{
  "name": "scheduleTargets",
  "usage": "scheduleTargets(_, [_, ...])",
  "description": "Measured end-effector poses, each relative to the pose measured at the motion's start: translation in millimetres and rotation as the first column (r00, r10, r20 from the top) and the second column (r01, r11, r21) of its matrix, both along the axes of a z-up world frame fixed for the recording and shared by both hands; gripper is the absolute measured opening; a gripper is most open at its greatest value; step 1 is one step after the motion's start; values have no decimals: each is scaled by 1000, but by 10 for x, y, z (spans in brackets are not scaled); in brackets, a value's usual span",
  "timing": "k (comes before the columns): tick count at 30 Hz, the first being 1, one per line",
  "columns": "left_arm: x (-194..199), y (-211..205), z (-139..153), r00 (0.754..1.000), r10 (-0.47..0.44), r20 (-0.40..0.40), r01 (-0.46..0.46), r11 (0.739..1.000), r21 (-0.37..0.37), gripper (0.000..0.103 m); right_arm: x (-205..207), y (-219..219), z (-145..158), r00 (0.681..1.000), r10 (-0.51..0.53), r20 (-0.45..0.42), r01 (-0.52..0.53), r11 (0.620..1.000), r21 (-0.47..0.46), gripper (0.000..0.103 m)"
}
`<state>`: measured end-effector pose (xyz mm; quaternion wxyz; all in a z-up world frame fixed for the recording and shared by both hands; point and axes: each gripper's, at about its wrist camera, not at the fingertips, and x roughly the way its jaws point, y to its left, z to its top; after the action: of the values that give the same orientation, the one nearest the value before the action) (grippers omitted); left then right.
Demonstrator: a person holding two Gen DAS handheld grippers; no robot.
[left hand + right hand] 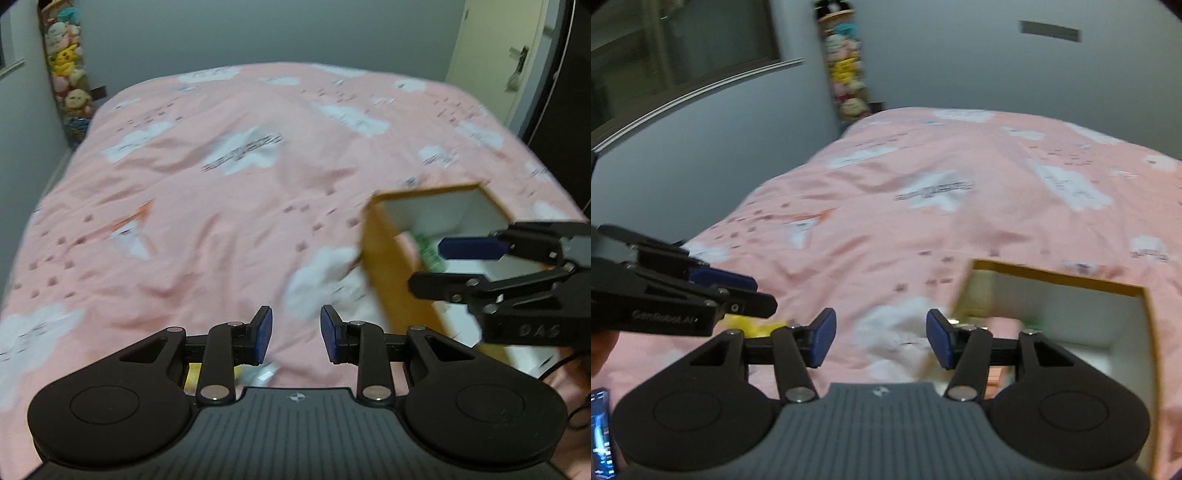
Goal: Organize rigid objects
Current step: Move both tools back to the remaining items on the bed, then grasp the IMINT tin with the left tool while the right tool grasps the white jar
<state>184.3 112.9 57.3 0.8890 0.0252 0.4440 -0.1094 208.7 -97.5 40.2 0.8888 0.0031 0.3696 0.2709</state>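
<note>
Both hand-held grippers, left and right, open and empty; fast swing could clip the box.

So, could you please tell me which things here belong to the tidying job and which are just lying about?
Job: box, green item inside it, yellow item on the bed.
Lying about: bedspread, plush toys, door.

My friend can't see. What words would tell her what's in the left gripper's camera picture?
Over a pink bed cover with white clouds, the left gripper hangs with its blue pads apart and nothing between them. To its right, the right gripper reaches over an open cardboard box.
</note>
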Motion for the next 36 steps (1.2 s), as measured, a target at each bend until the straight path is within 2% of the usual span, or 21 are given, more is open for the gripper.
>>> scheduleTargets(4, [-105, 338, -107, 998, 42, -53, -39, 998, 54, 36, -8, 354, -95, 995, 87, -40, -87, 996, 9, 54])
scheduleTargets(7, [-158, 561, -249, 991, 82, -102, -76, 995, 60, 40, -14, 626, -211, 982, 169, -89, -170, 985, -2, 54])
scheduleTargets(11, [-190, 810, -516, 974, 123, -190, -118, 992, 37, 43, 19, 972, -403, 961, 235, -144, -246, 968, -58, 53])
scheduleTargets(16, [-177, 940, -786, 960, 125, -250, -117, 992, 44, 50, 86, 1283, -619, 939, 286, -193, -315, 939, -140, 53])
scheduleTargets(26, [-34, 1051, -1056, 945, 152, -289, -161, 987, -6, 59, 330, 1734, -1104, 904, 308, -296, -392, 872, -292, 52])
scheduleTargets(29, [3, 1089, -1115, 941, 161, -298, -173, 985, -15, 59, 411, 1804, -1214, 898, 308, -314, -402, 864, -303, 52])
scheduleTargets(31, [19, 1098, -1141, 941, 159, -299, -173, 985, -19, 59, 447, 1831, -1278, 896, 312, -316, -407, 862, -304, 46])
scheduleTargets(36, [46, 1075, -1197, 947, 133, -292, -146, 989, -22, 57, 469, 1843, -1380, 890, 320, -325, -416, 862, -290, 40])
